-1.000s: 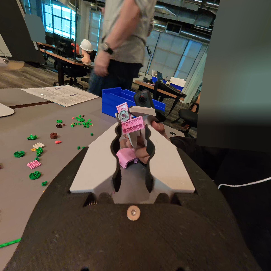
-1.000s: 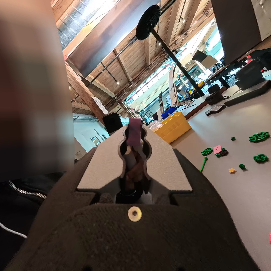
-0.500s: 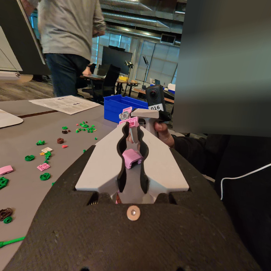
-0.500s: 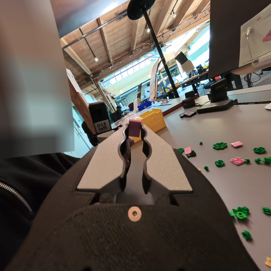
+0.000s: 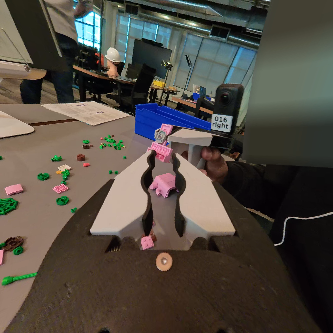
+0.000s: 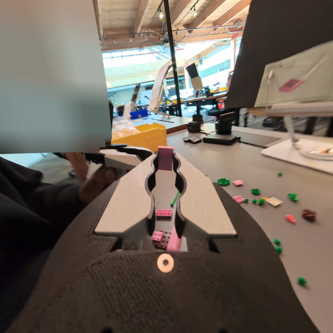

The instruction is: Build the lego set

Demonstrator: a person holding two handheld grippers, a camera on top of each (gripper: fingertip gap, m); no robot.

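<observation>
The bench [image 5: 45, 147] has a smooth, matt grey top with a faint sheen near the blue bin [image 5: 162, 115], which looks like glossy moulded plastic. The bricks [image 5: 60, 188] scattered on the bench are shiny plastic. The left tool [image 5: 163, 156] has a rough, grainy black body, matt pale grey fingers [image 5: 126, 194] and a bright metal screw [image 5: 164, 261]. The right tool [image 6: 164, 160] shows a ribbed black body and finely speckled fingers [image 6: 198, 201]. Beyond the blue bin lies a paper sheet [image 5: 84, 112].
</observation>
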